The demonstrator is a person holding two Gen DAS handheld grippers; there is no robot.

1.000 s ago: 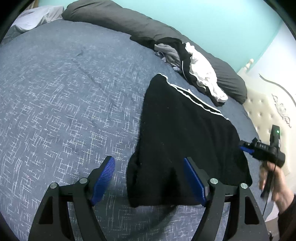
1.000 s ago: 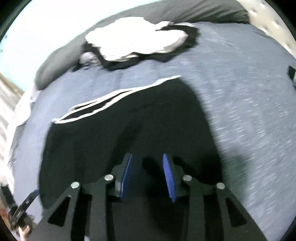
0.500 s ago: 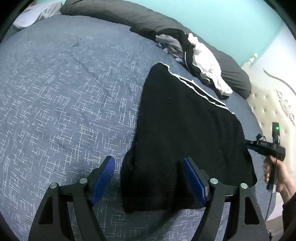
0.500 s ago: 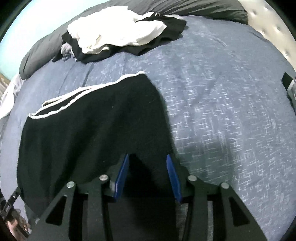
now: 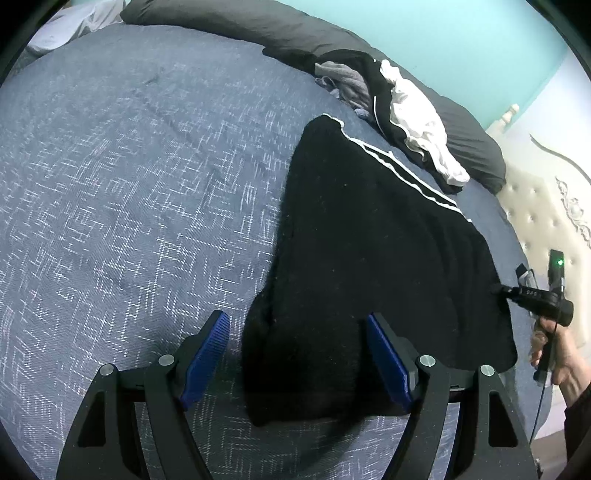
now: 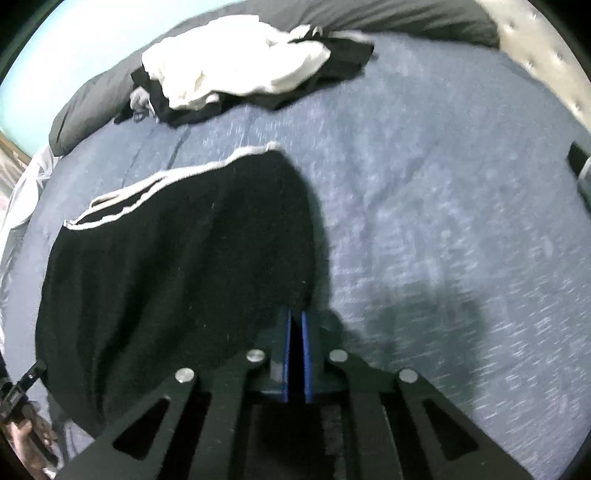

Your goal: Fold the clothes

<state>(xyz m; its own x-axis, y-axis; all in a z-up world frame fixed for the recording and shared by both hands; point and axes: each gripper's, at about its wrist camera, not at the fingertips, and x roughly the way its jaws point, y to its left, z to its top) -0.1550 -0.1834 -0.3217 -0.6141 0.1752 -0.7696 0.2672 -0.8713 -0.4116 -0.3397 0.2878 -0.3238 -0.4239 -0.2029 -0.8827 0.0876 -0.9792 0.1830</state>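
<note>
A black garment [image 5: 369, 240] with white stripes [image 5: 406, 173] along its far edge lies flat on the blue bedspread [image 5: 129, 184]. My left gripper [image 5: 297, 354] is open, and its blue pads [image 5: 207, 350] straddle the garment's near left corner without pinching it. In the right wrist view the same garment [image 6: 177, 258] fills the left half, and my right gripper [image 6: 295, 321] is shut on its near right edge. The left wrist view shows that right gripper [image 5: 498, 290] touching the garment's right edge, held by a hand [image 5: 561, 354].
A heap of black, white and grey clothes [image 5: 399, 110] sits beyond the garment against a long dark grey pillow [image 5: 240, 22]. A tufted cream headboard [image 5: 535, 206] rises at the right. Bare bedspread stretches to the left.
My right gripper's fingers have closed from a wide gap onto the garment's edge. The left gripper has stayed open over the near left corner with only a slight shift.
</note>
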